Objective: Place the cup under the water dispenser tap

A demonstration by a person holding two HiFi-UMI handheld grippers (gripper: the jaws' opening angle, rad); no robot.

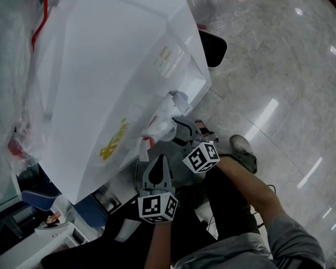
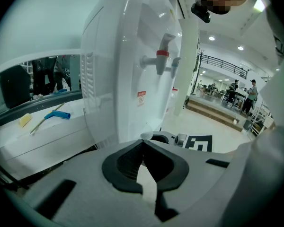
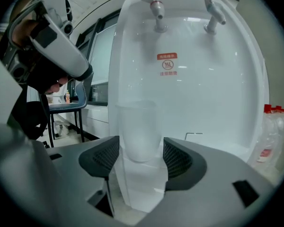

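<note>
The right gripper (image 3: 141,145) is open wide around the cup (image 3: 138,122). The left gripper (image 2: 143,143) is closed and empty. The red label (image 3: 166,64) on the water dispenser (image 3: 199,103) is too small to read.

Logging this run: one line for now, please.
cup below red tap | right gripper open round cup | left gripper shut

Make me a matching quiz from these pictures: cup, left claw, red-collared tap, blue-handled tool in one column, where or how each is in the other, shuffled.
1 cup
2 left claw
3 red-collared tap
4 blue-handled tool

A jaws together, nothing between
B lying on the white ledge
C between the open right claw's pads
D high on the dispenser's front

Pairs: 1-C, 2-A, 3-D, 4-B
</note>
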